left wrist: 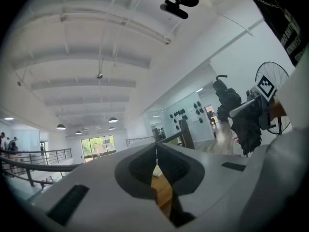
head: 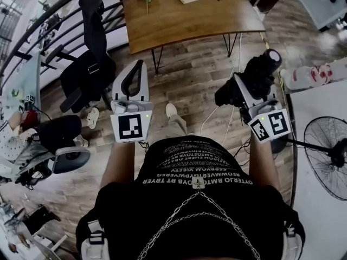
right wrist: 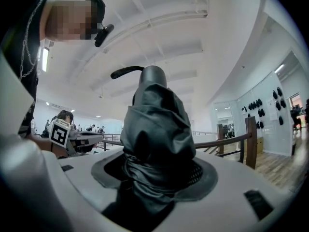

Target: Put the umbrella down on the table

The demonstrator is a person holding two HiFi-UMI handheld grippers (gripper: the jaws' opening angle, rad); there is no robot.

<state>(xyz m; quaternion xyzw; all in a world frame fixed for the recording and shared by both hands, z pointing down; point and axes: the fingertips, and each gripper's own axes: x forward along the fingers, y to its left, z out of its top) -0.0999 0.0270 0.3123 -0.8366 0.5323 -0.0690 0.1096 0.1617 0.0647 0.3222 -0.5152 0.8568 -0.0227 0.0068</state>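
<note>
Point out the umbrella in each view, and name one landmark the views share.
Head view: umbrella right of centre, upper half.
Left gripper view: far right, mid-height.
Right gripper view: dead centre, clamped between the jaws.
Shared landmark: the railing, upper left, lower left, right.

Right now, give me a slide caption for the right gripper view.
Right gripper clamping a folded black umbrella between its jaws, wooden railing and white ceiling behind.
</note>
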